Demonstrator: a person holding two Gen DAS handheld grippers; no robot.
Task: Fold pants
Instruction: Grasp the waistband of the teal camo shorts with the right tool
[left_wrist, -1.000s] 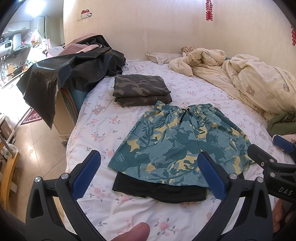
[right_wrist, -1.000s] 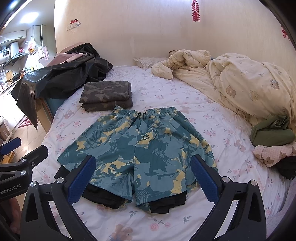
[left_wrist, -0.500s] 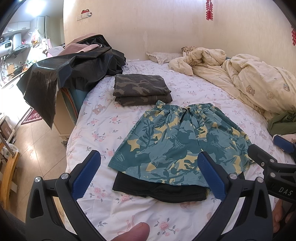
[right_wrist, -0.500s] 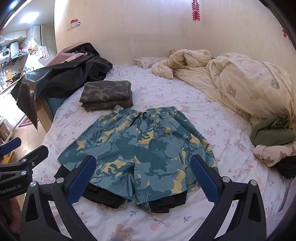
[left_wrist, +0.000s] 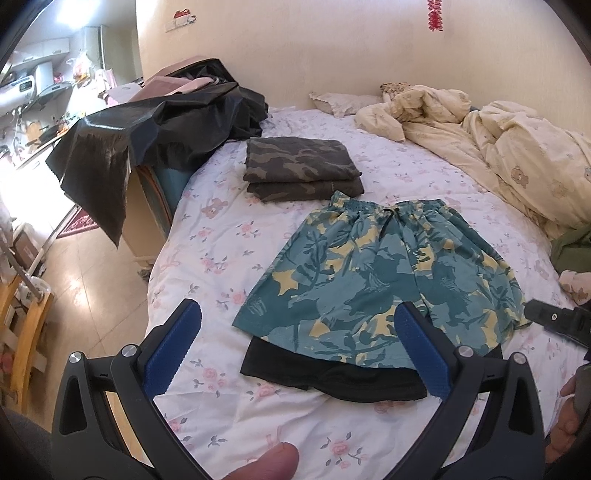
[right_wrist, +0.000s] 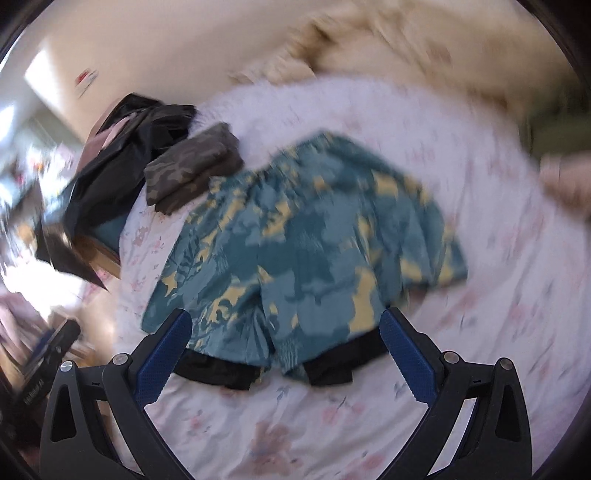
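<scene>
Teal shorts with a yellow leaf print (left_wrist: 373, 273) lie flat on the flowered bed sheet (left_wrist: 221, 236), waistband away from me, black lining (left_wrist: 332, 373) showing below the hems. My left gripper (left_wrist: 299, 347) is open and empty, held above the sheet in front of the left leg hem. My right gripper (right_wrist: 284, 354) is open and empty, over the hems of the shorts (right_wrist: 303, 243); its view is blurred and tilted. Part of the right gripper (left_wrist: 554, 321) shows at the right edge of the left wrist view.
A folded camouflage garment (left_wrist: 299, 166) lies just beyond the waistband. A pile of black clothing (left_wrist: 159, 129) sits at the bed's left edge, with floor below. A cream duvet (left_wrist: 498, 147) is heaped at the back right. Green and pink clothes (left_wrist: 570, 254) lie at the right.
The right gripper has swung and tilted, moving closer to the shorts' hems; its view is now motion-blurred. The left gripper has barely moved. The shorts lie as before.
</scene>
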